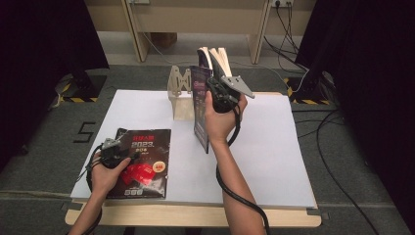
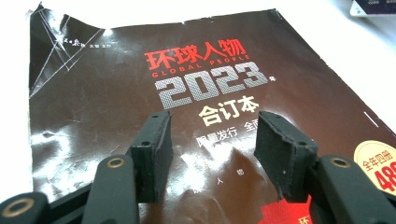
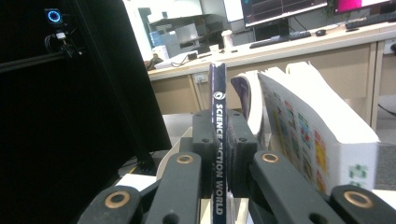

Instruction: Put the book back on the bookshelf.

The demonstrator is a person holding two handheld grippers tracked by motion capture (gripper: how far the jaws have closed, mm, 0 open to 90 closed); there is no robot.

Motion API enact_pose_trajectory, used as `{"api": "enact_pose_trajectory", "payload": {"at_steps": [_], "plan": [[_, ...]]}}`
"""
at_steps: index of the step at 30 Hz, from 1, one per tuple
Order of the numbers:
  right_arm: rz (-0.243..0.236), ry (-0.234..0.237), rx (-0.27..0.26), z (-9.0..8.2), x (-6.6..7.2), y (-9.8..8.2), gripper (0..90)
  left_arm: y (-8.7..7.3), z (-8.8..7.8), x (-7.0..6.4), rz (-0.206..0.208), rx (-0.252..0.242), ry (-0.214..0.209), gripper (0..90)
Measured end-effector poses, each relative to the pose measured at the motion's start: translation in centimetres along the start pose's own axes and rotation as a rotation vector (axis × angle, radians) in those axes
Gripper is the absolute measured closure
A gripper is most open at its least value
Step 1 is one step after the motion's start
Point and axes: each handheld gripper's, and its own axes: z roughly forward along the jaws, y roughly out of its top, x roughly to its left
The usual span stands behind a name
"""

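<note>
I see two magazines. My right gripper [image 3: 220, 154] has its jaws squeezed tight on the thin blue magazine [image 1: 200, 105], held upright near the top middle of the high view; my hand hides part of it. Thick books [image 3: 322, 130] stand beside it. My left gripper [image 2: 212, 149] has its jaws wide open over the dark magazine [image 1: 144, 161], flat on the white surface [image 1: 274, 156] at lower left.
</note>
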Motion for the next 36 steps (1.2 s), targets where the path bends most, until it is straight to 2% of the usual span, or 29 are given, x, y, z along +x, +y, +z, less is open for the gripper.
{"api": "enact_pose_trajectory", "payload": {"at_steps": [5, 12, 20, 36], "plan": [[-0.019, 0.008, -0.020, 0.3, 0.8, 0.2, 85.0, 0.0, 0.0, 0.0, -0.004, 0.000, -0.003, 45.4], [-0.047, -0.018, -0.045, 1.2, 1.6, 0.6, 85.0, 0.0, 0.0, 0.0, 0.000, 0.000, -0.003, 45.4], [-0.070, -0.049, -0.061, 2.5, 1.8, 1.0, 85.0, 0.0, 0.0, 0.0, -0.002, 0.000, -0.004, 45.4], [-0.063, -0.091, -0.068, 5.4, 1.9, 1.0, 85.0, 0.0, 0.0, 0.0, 0.000, -0.001, -0.007, 45.4]]}}
